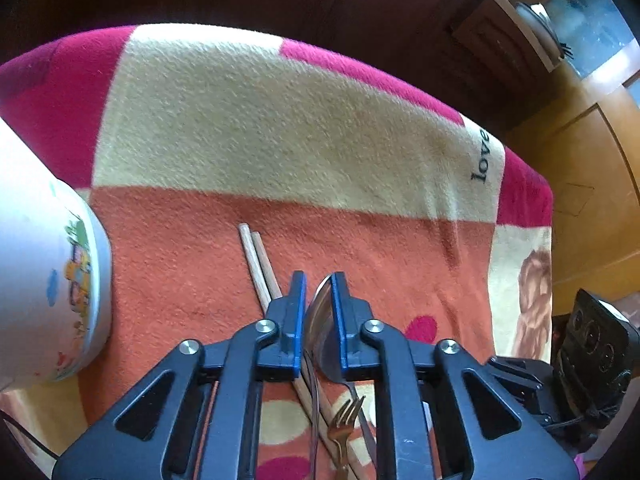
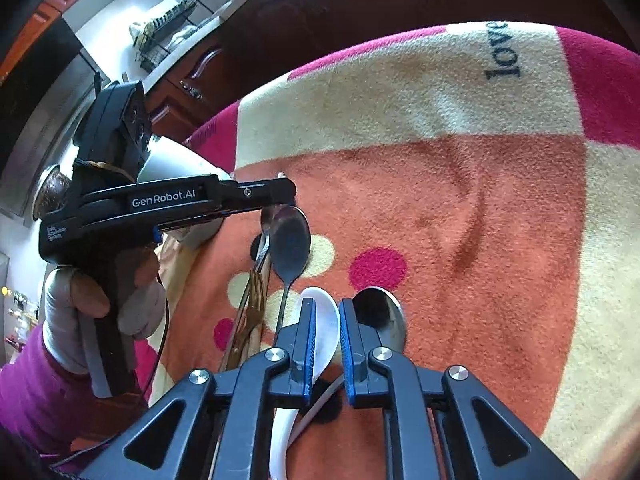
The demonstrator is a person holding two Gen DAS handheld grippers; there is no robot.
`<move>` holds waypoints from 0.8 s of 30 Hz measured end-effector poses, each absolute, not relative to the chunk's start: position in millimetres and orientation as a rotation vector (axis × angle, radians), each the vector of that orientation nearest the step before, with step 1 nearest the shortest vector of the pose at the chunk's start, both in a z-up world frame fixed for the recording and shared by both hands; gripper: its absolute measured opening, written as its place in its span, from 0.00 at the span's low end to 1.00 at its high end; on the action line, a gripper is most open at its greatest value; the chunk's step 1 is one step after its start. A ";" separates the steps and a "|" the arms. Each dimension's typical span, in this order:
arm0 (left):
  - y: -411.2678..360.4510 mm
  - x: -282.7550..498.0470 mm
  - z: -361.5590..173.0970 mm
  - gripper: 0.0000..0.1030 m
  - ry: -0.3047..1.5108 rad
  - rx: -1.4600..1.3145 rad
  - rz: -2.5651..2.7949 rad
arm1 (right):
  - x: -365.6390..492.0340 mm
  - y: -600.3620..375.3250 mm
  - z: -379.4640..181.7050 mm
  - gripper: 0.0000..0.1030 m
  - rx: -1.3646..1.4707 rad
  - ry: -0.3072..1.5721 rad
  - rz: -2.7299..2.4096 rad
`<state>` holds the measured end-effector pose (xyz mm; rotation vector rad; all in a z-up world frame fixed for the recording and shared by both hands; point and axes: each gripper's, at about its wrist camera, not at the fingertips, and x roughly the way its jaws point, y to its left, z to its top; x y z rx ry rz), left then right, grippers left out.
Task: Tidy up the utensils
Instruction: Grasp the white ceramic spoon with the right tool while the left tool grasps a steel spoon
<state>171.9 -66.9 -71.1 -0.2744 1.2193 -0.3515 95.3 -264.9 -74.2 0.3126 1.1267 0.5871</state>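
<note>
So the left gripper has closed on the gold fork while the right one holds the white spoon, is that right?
Not quite: the left gripper has closed on a metal spoon, as the left wrist view shows; the gold fork lies untouched. The right gripper does hold the white spoon.

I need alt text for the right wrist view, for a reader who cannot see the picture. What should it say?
The right gripper is shut on a white ceramic spoon above an orange patterned blanket. On its left, the left gripper, held by a gloved hand, grips a metal spoon by the bowl. A gold fork and another metal spoon lie nearby.
</note>
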 end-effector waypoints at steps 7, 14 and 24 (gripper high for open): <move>-68.3 161.4 -66.3 0.07 1.229 -0.274 -0.408 | 85.3 -259.4 -69.2 0.03 0.297 1.085 0.577; -47.0 157.4 -64.5 0.05 1.226 -0.361 -0.369 | 77.7 -276.6 -65.9 0.03 0.326 1.073 0.560; -36.0 131.8 -54.4 0.05 1.225 -0.371 -0.391 | 80.2 -257.4 -63.1 0.34 0.218 1.111 0.594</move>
